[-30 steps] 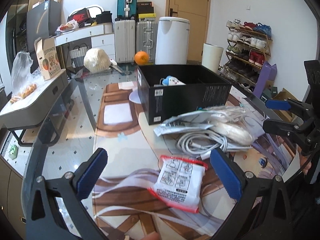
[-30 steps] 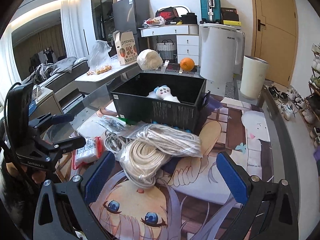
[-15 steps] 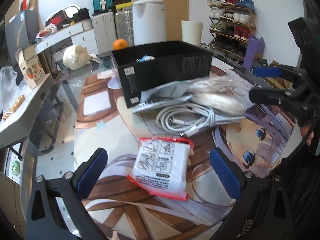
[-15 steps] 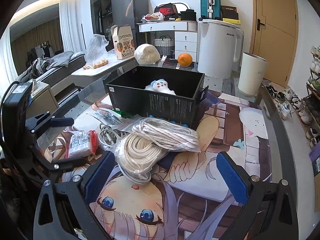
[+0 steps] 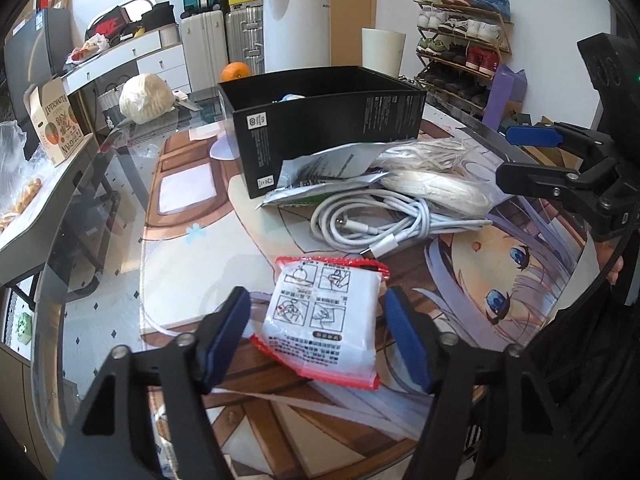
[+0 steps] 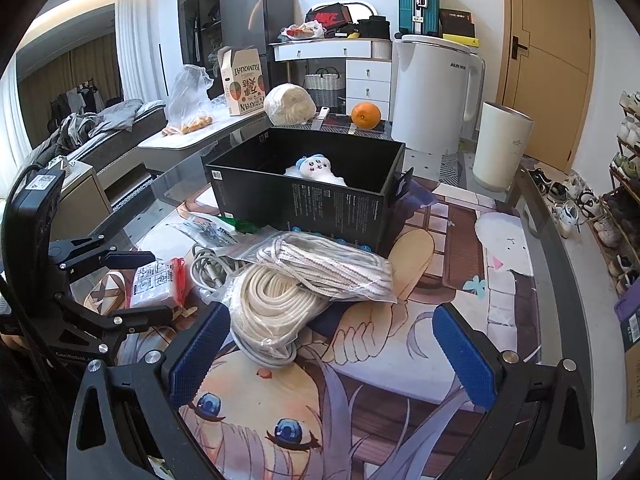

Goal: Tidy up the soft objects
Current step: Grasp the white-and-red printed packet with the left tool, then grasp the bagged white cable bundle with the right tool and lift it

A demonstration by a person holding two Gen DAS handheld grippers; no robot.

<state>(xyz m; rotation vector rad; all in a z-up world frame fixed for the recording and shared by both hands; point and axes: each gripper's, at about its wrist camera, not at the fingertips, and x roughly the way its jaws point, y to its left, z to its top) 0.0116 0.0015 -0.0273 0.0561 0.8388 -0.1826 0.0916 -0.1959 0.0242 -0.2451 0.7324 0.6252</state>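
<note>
Centrally, a glass table (image 5: 120, 184) carries a printed cartoon mat (image 6: 400, 344) on which the work lies. Left gripper (image 5: 318, 320): jaws closing around a white pouch (image 5: 324, 312) with red edges, which lies flat on the mat between the blue pads; a gap shows at the left pad, and the right pad stands just beside the pouch edge, so no firm grip is visible. Right gripper (image 6: 332, 356): jaws wide apart, nothing between them, poised above the mat near a bagged coil of rope (image 6: 276, 300). A second bag of rope (image 6: 328, 264) rests on the first. Beside these lie a white cable (image 5: 372, 216) and a flat foil packet (image 5: 320, 172). Behind the pile stands an open black box (image 6: 304, 204) holding a small plush toy (image 6: 316, 168). Far end of the table: an orange (image 6: 365, 115) and a wrapped white bundle (image 6: 289, 104). Room: white appliance (image 6: 434, 92), pale cylindrical bin (image 6: 502, 148), suitcases (image 5: 218, 40), white drawer unit (image 6: 366, 76), wooden door (image 6: 548, 60), shoe rack (image 5: 460, 40), fruit carton (image 6: 242, 80) on a side table
</note>
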